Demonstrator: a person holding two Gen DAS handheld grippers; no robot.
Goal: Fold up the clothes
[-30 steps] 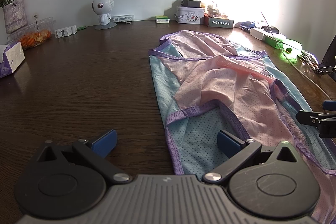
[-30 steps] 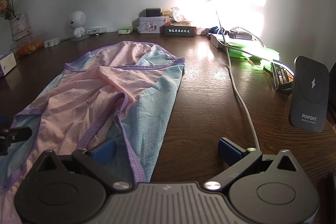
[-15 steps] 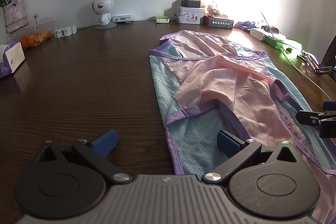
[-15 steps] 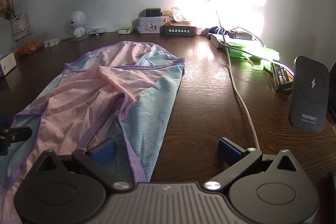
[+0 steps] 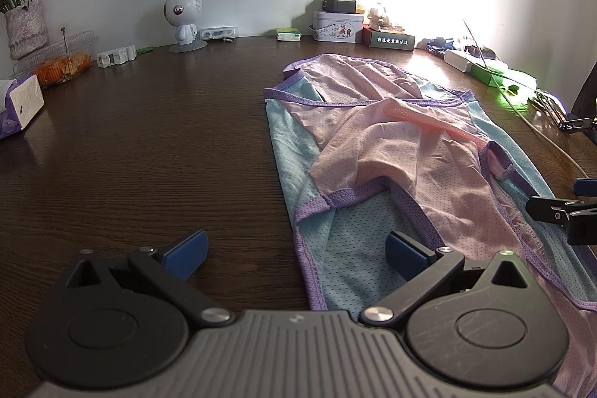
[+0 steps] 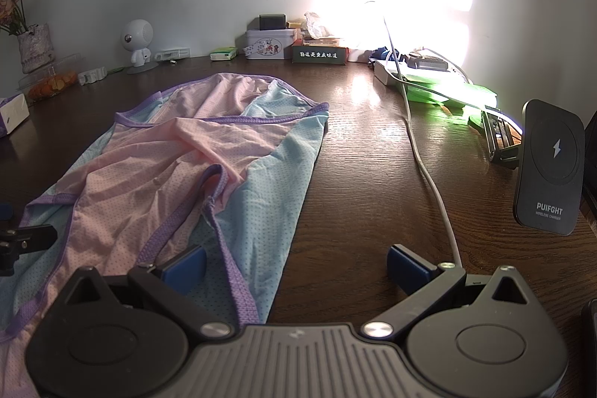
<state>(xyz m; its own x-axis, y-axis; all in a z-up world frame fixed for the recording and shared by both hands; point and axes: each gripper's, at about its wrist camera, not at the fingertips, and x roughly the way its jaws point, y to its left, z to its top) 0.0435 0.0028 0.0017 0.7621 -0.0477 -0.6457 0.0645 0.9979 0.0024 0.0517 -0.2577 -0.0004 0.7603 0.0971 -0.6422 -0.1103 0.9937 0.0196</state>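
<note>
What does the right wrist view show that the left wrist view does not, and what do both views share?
Only the right wrist view shows the face of the black wireless charger and the white cable running down the table past it. Only the left wrist view shows the whole white and purple tissue box and the wide bare stretch of the dark wooden table left of the garment. Both show the pink and blue garment lying flat, the white robot figurine, and both grippers open: left gripper, right gripper.
</note>
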